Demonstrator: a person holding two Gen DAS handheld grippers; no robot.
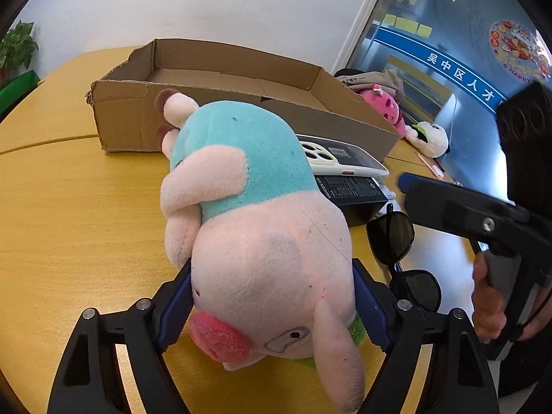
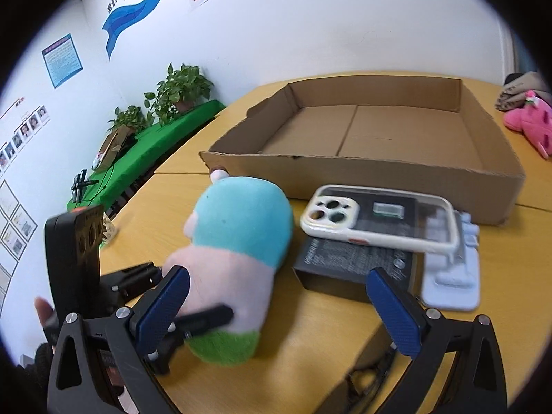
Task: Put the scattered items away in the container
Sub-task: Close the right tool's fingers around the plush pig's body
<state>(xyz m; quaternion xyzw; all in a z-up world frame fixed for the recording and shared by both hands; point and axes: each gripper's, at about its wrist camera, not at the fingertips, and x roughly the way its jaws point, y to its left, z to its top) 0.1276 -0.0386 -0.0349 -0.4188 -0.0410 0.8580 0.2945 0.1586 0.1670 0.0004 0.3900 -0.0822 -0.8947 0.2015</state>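
Straddling the plush pig (image 1: 255, 227), the left gripper (image 1: 272, 296) has its blue pads (image 1: 371, 307) against both sides of the pale pink head; the pads look to be touching the fabric, so I read this as a grip on the toy, though how firm it is I cannot tell. The pig lies on the desk (image 1: 86, 214), feet toward the near wall of the cardboard box (image 1: 241, 110) and just short of it.

Right gripper (image 2: 276, 307): jaws wide apart, nothing between them, hanging over the desk in front of the black box (image 2: 352, 269). A clear phone case (image 2: 376, 220) leans on that box and on a pale phone stand (image 2: 455, 276). Sunglasses (image 1: 396, 241) lie just beside the pig on the right-hand side, close under the right gripper (only partly seen from its own camera).

Step in hand, as I judge it: picking up the first toy. The container is bare inside, so the tidy has hardly begun.

Next move calls for a secure squeeze on the soft head, a lift high enough for the dangling body to clear the box's near wall, then a carry forward and a release inside. Risk: the plush sags and its feet catch the torn rim.

Other soft toys (image 1: 390, 107) sit beyond the box's right corner.
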